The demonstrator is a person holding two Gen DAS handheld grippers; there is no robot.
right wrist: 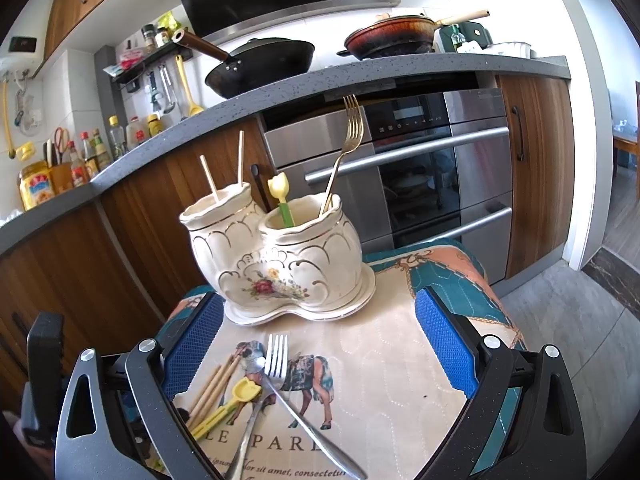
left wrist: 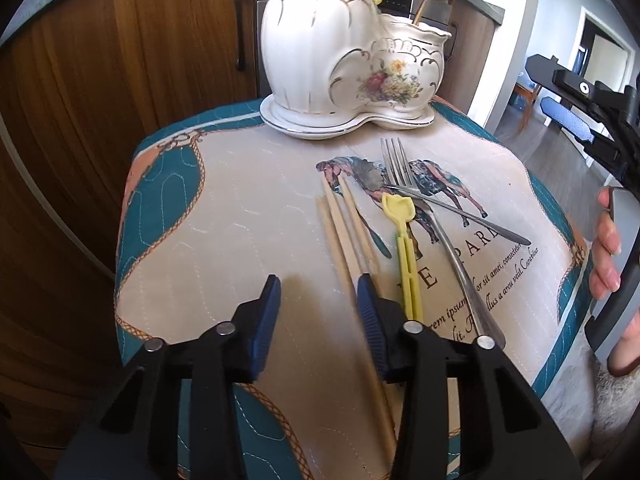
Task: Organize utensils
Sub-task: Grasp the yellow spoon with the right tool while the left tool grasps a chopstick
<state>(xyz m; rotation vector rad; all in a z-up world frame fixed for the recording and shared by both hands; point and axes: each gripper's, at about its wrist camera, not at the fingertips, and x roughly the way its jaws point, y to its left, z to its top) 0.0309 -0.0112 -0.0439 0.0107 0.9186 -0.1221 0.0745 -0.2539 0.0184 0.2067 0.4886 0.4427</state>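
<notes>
both hand-held grippers are empty with jaws apart, so this looks like the pause before the next pick. the left hand-held gripper (left wrist: 318,312) hangs low over the desk (left wrist: 224,216), the wooden chopsticks (left wrist: 340,224) running under its right finger; just right of them lie the yellow clip utensil (left wrist: 404,248) and the crossed silver fork (left wrist: 424,216) and knife (left wrist: 460,212). the right hand-held gripper (right wrist: 320,344) is held higher, the loose utensils below and left between its fingers, the ceramic holder (right wrist: 276,256) straight ahead, already holding chopsticks, a tulip pick and a gold fork (right wrist: 344,152). likely next: shift right, straddle the chopsticks, close. the cloth reads "le pare", then "lorem ipsum dolor sit amet, consectetur".
</notes>
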